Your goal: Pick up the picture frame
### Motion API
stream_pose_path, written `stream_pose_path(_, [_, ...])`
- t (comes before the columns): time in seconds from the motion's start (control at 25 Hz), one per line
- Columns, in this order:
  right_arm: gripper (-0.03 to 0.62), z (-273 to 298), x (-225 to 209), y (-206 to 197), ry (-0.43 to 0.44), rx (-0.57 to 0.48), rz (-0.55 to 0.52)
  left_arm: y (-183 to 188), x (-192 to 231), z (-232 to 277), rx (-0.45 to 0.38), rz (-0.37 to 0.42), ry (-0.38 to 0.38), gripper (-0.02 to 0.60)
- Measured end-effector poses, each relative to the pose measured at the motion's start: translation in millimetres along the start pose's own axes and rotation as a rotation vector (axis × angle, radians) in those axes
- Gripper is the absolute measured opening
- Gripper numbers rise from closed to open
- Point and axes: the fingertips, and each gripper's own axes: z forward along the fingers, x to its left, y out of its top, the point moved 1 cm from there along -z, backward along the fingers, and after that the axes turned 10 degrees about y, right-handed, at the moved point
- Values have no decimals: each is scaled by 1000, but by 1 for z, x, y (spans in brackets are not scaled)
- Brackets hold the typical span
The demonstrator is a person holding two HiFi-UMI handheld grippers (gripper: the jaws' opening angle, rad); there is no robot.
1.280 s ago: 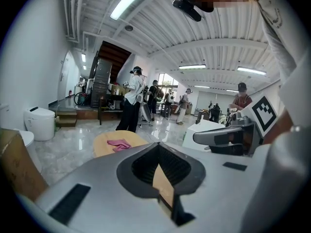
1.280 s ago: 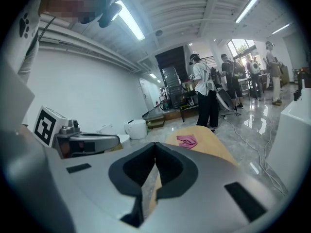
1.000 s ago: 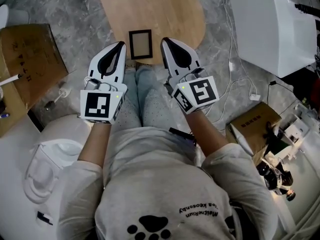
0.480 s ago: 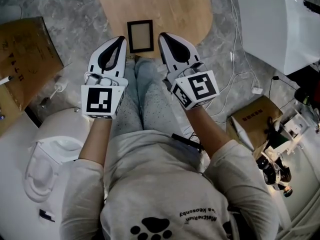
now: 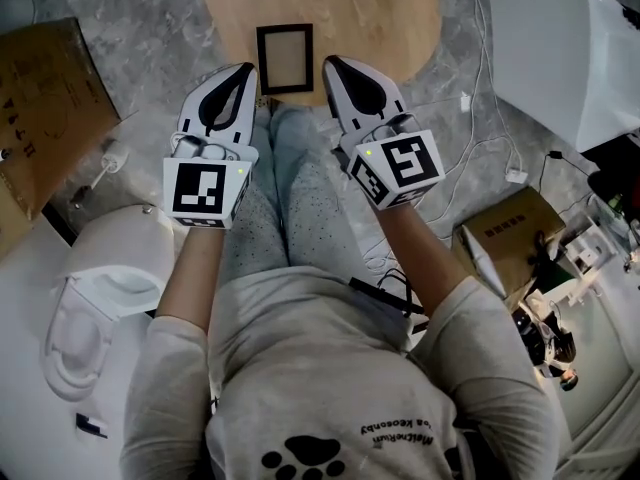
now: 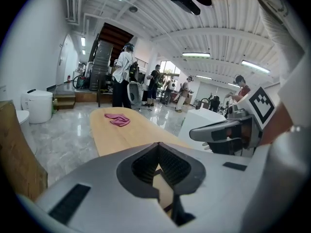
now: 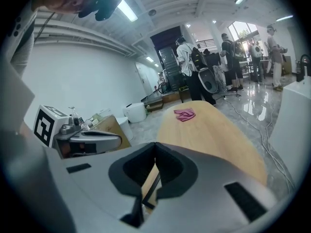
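A small black picture frame (image 5: 285, 58) lies flat on the oval wooden table (image 5: 350, 8), close to its near edge. My left gripper (image 5: 246, 68) hangs just left of the frame, jaws shut and empty. My right gripper (image 5: 330, 62) hangs just right of it, also shut and empty. Both tips are above the table's near rim, over the person's knees. In the left gripper view the shut jaws (image 6: 158, 144) point along the table. In the right gripper view a dark edge of the frame (image 7: 151, 191) shows through the gap below the shut jaws (image 7: 155, 144).
A pink cloth (image 6: 118, 120) lies farther along the table. A cardboard box (image 5: 40, 98) stands at the left, a white box (image 5: 560, 48) at the right and a white bin (image 5: 100, 298) at the lower left, with cables (image 5: 480, 158) on the floor. People stand far off.
Both grippers have sunk together toward the table's near edge, staying shut. The frame has not shifted on the table.
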Motion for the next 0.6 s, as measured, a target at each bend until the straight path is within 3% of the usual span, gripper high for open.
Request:
stream_pose_path(0.24, [9, 9, -6, -19, -1, 29, 19, -14, 0, 12, 14, 2, -24, 9])
stream_pose_path(0.6, [9, 26, -20, -49, -4, 80, 23, -47, 9, 31, 76, -17, 2, 9])
